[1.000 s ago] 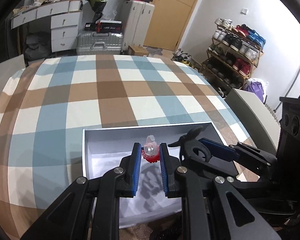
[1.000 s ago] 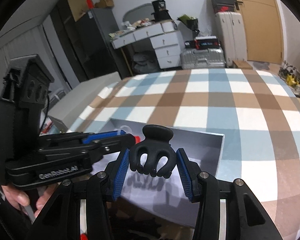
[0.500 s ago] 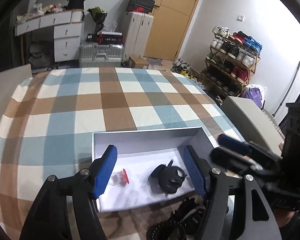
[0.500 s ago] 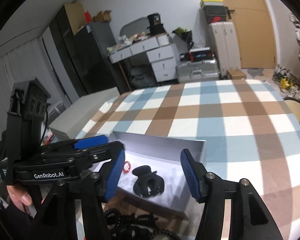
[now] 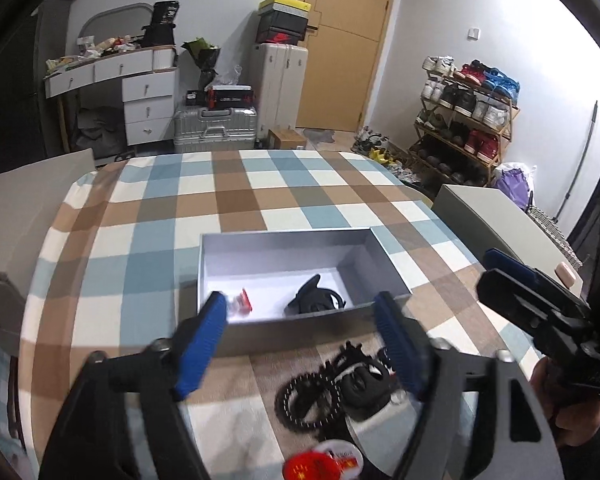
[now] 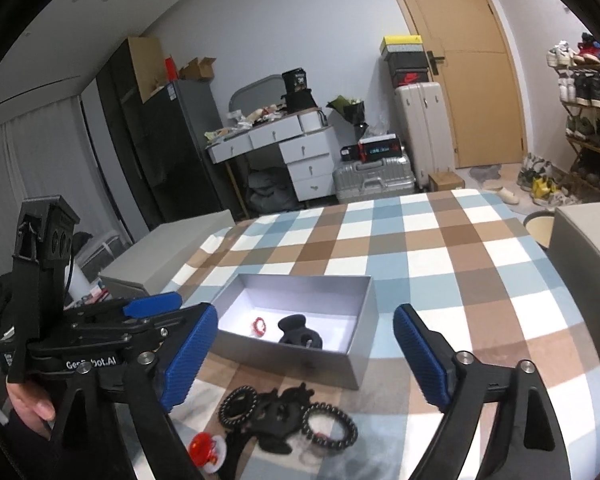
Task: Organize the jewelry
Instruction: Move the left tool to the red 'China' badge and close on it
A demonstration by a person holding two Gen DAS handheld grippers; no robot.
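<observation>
Both grippers, left [image 5: 300,344] and right [image 6: 304,356], opening, jaws apart, empty. Clip [image 6: 300,332] and ring [image 6: 259,326] in box [image 6: 364,300]; coils [image 6: 330,426] on bench: light, springy, best pinched across the loop.

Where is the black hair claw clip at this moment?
The black hair claw clip lies inside the grey box, right of the small red ring in the right wrist view, near the front wall.

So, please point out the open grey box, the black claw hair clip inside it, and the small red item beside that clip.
open grey box [image 6: 342,368], right wrist view, near wall.
black claw hair clip [image 6: 300,332], right wrist view, body.
small red item [image 6: 259,325], right wrist view, centre.
</observation>
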